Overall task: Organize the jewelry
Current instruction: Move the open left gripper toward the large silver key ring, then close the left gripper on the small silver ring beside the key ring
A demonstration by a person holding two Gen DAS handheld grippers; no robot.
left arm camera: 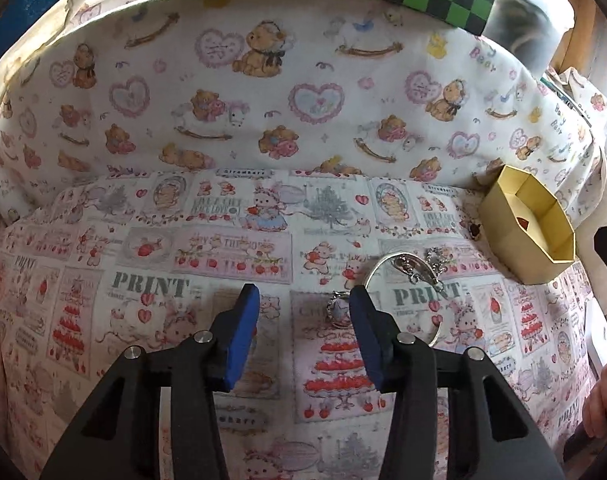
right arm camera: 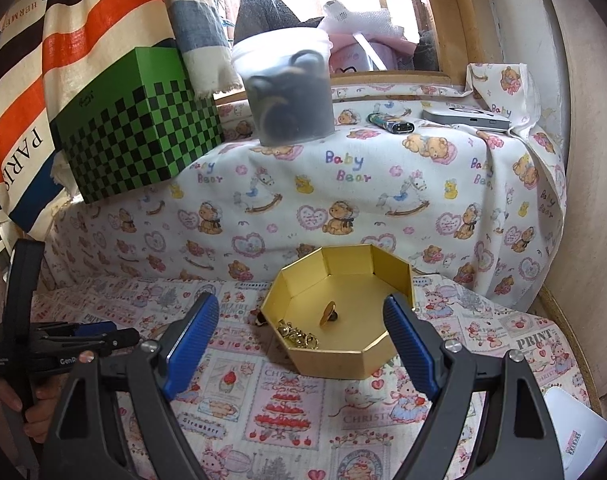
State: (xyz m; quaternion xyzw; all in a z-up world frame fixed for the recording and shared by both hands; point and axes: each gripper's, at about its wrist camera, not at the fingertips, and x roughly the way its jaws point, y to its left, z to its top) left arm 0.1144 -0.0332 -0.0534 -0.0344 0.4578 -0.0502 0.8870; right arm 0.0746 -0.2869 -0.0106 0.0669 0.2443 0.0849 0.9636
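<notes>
Right wrist view: "Baby Bear" cloth (right arm camera: 343, 168) behind gold box (right arm camera: 339, 360), perhaps holding earrings; both jaws open.

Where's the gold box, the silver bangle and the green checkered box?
gold box (right arm camera: 345, 364), right wrist view, front wall.
silver bangle (left arm camera: 443, 330), left wrist view, lower rim.
green checkered box (right arm camera: 143, 140), right wrist view, checkered side.

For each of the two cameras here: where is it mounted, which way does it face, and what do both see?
Left wrist: on the left gripper, jaws open, facing the silver bangle on the printed cloth.
Right wrist: on the right gripper, jaws open, facing the gold box; a hand shows lower left.
Shared: gold box, green checkered box.
</notes>
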